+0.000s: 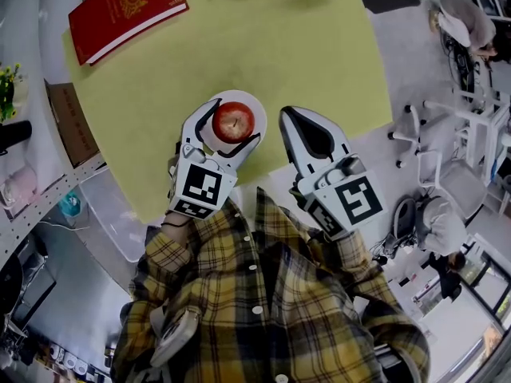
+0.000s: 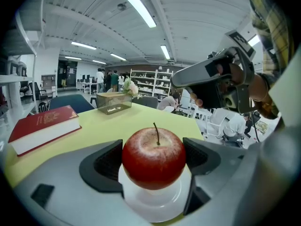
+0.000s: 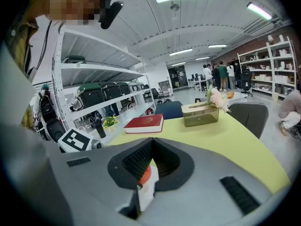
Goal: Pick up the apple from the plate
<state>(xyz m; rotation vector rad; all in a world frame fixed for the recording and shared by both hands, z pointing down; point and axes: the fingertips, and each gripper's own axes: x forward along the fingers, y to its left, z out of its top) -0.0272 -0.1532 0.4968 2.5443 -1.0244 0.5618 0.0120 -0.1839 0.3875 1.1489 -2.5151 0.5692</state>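
A red apple [image 1: 233, 121] sits on a small white plate [image 1: 249, 100] near the front edge of the yellow-green table [image 1: 263, 38]. My left gripper [image 1: 233, 126] has one jaw on each side of the apple. In the left gripper view both dark pads [image 2: 107, 164] press against the apple [image 2: 154, 157], which still rests on the plate [image 2: 155, 202]. My right gripper [image 1: 287, 116] hovers just right of the plate, shut and empty. Through the gap between its jaws [image 3: 150, 142] I see a slice of the apple [image 3: 145, 173] and the plate [image 3: 147, 192].
A red book [image 1: 124, 10] lies at the table's far left corner. A clear box with flowers [image 3: 201, 113] stands at the far end. White shelving [image 1: 32, 190] runs along the left, and chairs and people are on the right beyond the table edge.
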